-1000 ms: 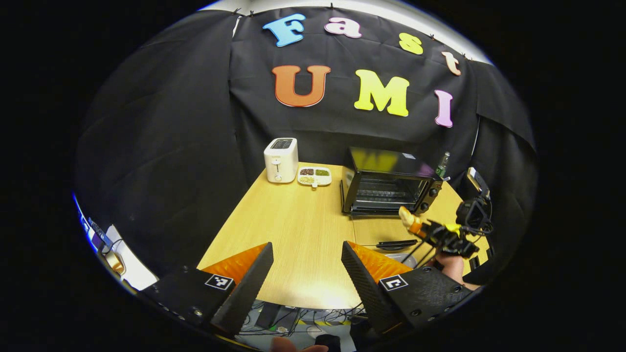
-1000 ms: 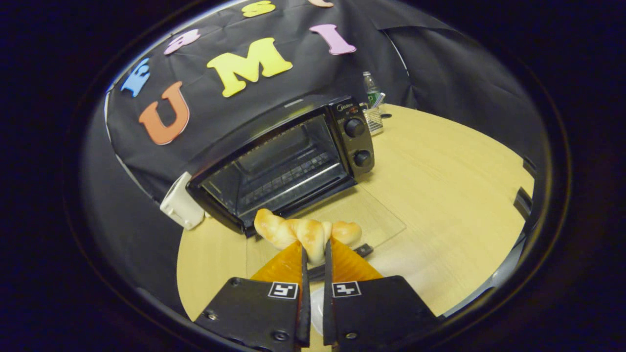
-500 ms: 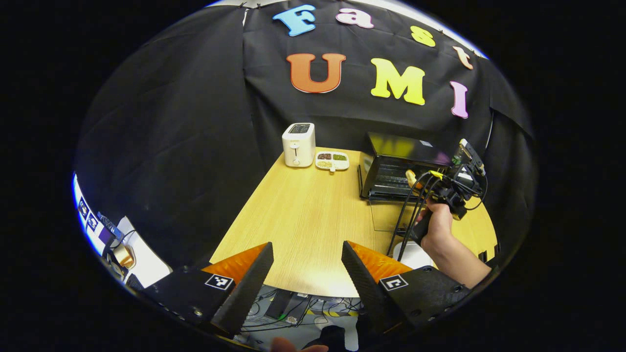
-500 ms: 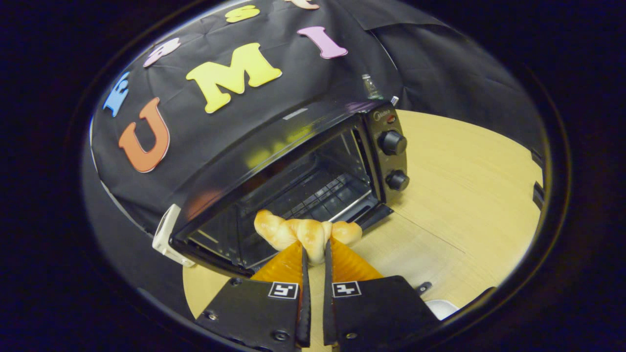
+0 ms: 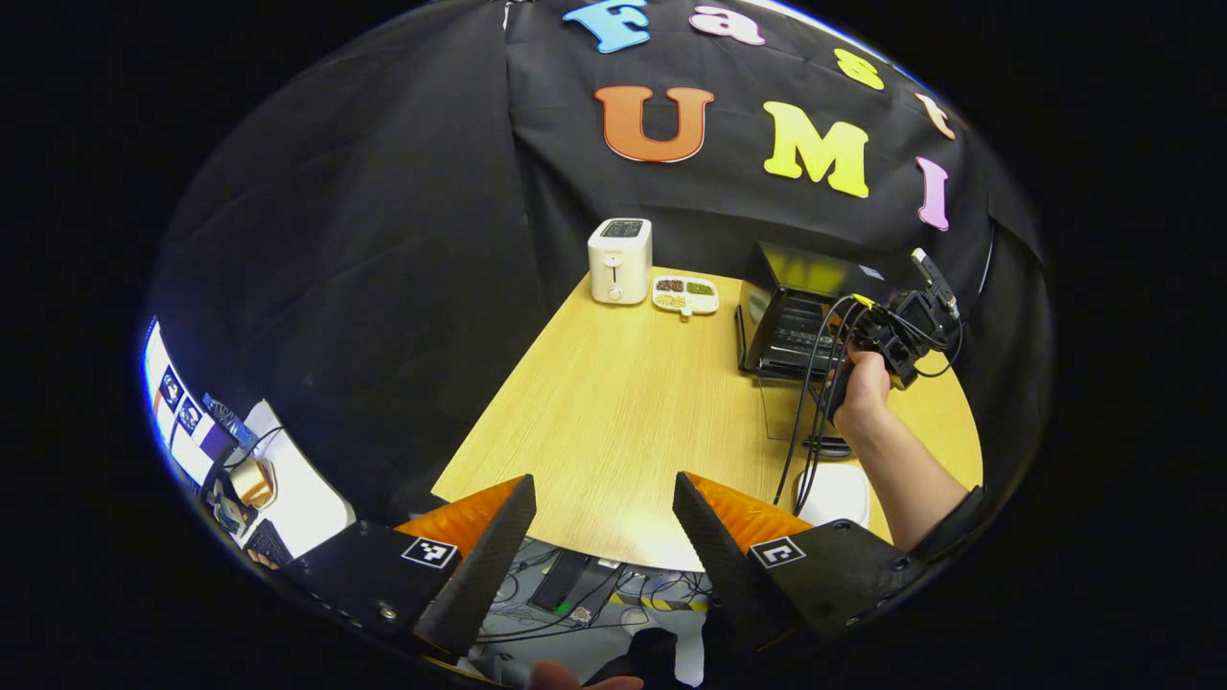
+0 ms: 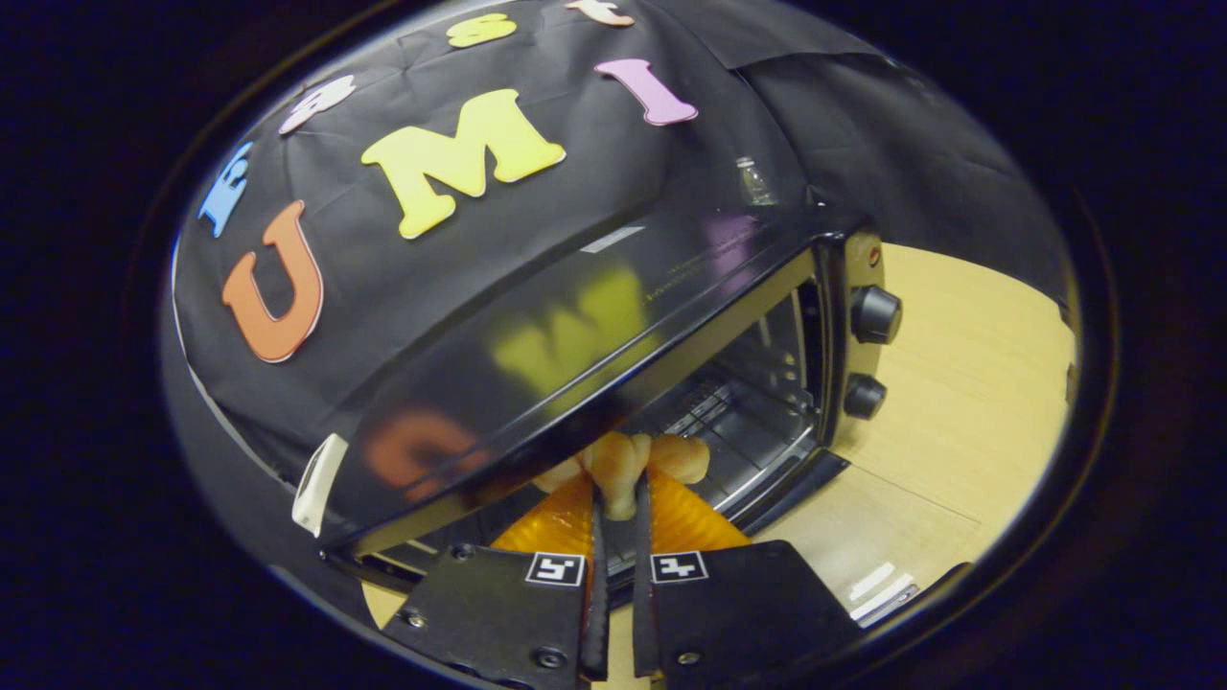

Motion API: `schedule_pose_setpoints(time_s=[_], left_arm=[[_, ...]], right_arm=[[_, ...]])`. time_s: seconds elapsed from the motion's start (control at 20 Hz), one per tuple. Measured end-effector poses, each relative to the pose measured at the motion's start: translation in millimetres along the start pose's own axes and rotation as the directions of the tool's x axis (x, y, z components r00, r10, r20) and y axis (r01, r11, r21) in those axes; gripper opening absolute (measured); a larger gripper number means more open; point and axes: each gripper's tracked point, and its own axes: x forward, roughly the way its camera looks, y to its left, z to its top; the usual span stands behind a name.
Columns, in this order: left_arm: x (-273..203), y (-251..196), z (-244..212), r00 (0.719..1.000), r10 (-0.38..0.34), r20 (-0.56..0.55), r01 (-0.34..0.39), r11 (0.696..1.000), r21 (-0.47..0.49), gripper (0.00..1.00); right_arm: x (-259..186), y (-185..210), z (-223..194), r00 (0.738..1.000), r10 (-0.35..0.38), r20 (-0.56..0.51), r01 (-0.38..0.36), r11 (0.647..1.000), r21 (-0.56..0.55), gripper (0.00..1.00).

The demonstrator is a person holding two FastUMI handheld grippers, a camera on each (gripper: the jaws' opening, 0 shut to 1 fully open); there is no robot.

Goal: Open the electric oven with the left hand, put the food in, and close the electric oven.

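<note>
- Inside the mouth of the electric oven [image 6: 613, 383], the right tongs [image 6: 613, 494] are clamped on the twisted bread [image 6: 623, 460], under the oven's top edge.
- Door [image 5: 791, 412]: folded down flat onto the tabletop [image 5: 623, 402].
- Left tongs [image 5: 604, 537]: open, gripping nothing, above the near tabletop edge.
- Toaster [image 5: 619, 261] and snack tray [image 5: 685, 295]: at the far edge.

Your left gripper [image 5: 599, 537] hangs low and level, its two fingers spread wide apart with nothing between them. Your right gripper [image 6: 613, 498] reaches forward, its fingers nearly together and both pressing on the bread [image 6: 628, 462]. In the left gripper view, your right hand [image 5: 860, 393] wraps the handle, forearm bare and extended.
</note>
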Motion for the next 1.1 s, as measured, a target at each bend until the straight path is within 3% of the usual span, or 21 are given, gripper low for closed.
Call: schedule_pose_setpoints(time_s=[0.05, 0.1, 0.15, 0.2, 0.35, 0.4, 0.9, 1.1], left_arm=[[1, 0, 2, 1.0, 0.002, -0.002, -0.002, 1.0, -0.003, 0.95], [1, -1, 3, 1.0, 0.002, -0.003, -0.003, 1.0, -0.007, 0.87], [3, -2, 2, 1.0, 0.001, -0.006, -0.001, 1.0, -0.007, 0.87], [4, -2, 1, 1.0, -0.001, -0.011, 0.001, 1.0, -0.004, 0.95], [8, -6, -10, 0.999, -0.014, -0.047, 0.014, 1.0, 0.015, 0.95], [9, -7, -12, 0.998, -0.016, -0.055, 0.017, 1.0, 0.019, 0.95], [8, -29, -10, 0.995, -0.088, -0.047, 0.088, 0.996, 0.003, 0.95], [3, -35, -14, 0.994, -0.105, -0.041, 0.104, 0.994, -0.011, 0.95]], right_arm=[[4, 1, -5, 1.0, 0.01, -0.011, -0.01, 1.0, 0.022, 0.12], [7, 2, -8, 1.0, 0.024, -0.015, -0.023, 0.999, 0.041, 0.12], [10, 3, -8, 0.999, 0.038, -0.014, -0.038, 0.998, 0.056, 0.13], [12, 2, -9, 0.999, 0.044, -0.01, -0.043, 0.997, 0.065, 0.14], [14, 6, -17, 0.995, 0.091, -0.026, -0.09, 0.994, 0.058, 0.29], [14, 5, -18, 0.995, 0.097, -0.02, -0.096, 0.995, 0.038, 0.24], [-11, 6, -18, 0.984, 0.174, 0.035, -0.167, 0.974, -0.15, 0.78], [-22, 3, -8, 0.982, 0.179, 0.056, -0.166, 0.969, -0.183, 0.92]])
